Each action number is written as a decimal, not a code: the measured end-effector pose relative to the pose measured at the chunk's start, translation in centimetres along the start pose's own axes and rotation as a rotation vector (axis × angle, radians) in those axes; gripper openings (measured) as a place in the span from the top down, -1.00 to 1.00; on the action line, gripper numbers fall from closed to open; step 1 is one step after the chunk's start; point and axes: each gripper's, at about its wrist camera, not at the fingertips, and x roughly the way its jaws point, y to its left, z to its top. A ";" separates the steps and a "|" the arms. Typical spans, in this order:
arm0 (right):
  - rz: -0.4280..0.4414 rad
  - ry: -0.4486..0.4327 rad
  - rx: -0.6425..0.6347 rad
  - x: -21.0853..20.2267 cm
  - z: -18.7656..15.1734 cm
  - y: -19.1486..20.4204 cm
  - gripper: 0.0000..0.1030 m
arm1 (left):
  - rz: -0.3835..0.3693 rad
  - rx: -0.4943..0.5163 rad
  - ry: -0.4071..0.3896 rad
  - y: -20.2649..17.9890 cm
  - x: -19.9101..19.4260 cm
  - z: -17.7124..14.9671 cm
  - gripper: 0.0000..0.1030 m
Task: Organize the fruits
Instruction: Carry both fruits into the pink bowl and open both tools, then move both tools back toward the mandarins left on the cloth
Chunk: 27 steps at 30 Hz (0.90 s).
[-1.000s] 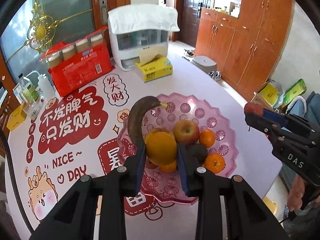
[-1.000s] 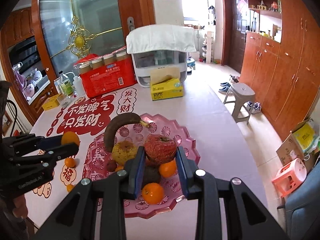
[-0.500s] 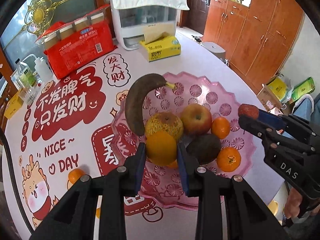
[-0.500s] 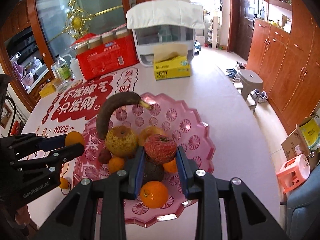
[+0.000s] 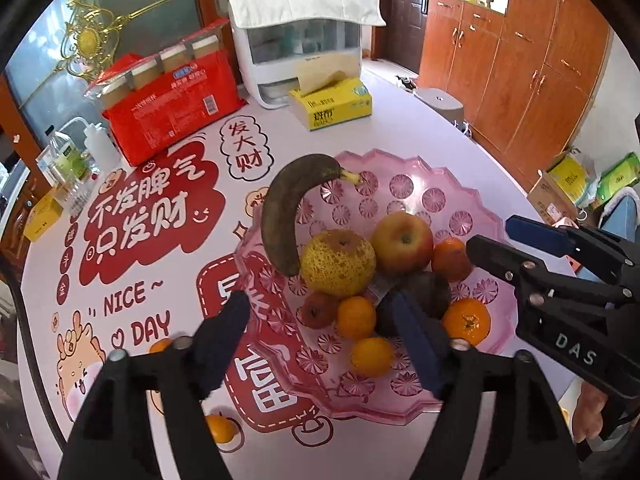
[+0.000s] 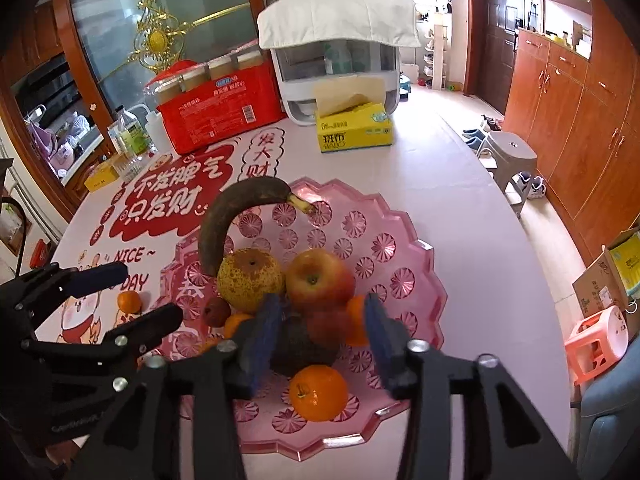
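Nearest the left wrist camera, the left gripper (image 5: pixel 320 320) hangs over the near rim of the pink tray (image 5: pixel 400 410) with its jaws spread wide and nothing between them. Just below it on the tablecloth (image 5: pixel 420 132), two small mandarins lie outside the tray: one (image 5: pixel 218 429) by the near edge, another (image 5: pixel 160 346) partly hidden behind the left finger. These look like the pieces yet to be gathered. They are light, round and thin-skinned, so they would likely roll if nudged and bruise if pinched hard; a gentle grip across the widest part, from above, seems best.

Over the tray's near side, the right gripper (image 6: pixel 320 320) also stands open and empty, its fingers straddling a small red fruit (image 6: pixel 326 326) that rests on a dark avocado (image 6: pixel 300 350). A larger mandarin (image 6: pixel 319 393) sits just in front.

Farther in, a speckled pear (image 6: pixel 250 278) and a red apple (image 6: pixel 320 278) sit side by side, firm and heavier, better taken at the middle. Behind them a blackened banana (image 6: pixel 224 220) curves over the far rim; it looks overripe and soft, so it probably wants a light hold at mid-length.
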 end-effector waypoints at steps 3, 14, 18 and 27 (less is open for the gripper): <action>-0.002 -0.024 -0.007 -0.6 0.0 0.2 -0.04 | 0.004 -0.008 0.005 0.2 -0.2 -0.1 -0.52; 0.014 -0.036 -0.003 -2.0 -0.6 0.5 -0.04 | 0.030 -0.036 -0.005 1.2 -2.3 -1.4 -0.60; 0.005 -0.045 -0.007 -2.7 -0.9 0.8 -0.04 | 0.033 -0.042 -0.018 1.5 -3.5 -1.8 -0.61; 0.015 -0.058 -0.004 -4.3 -1.6 1.6 -0.04 | 0.044 -0.055 -0.051 2.5 -5.8 -2.4 -0.67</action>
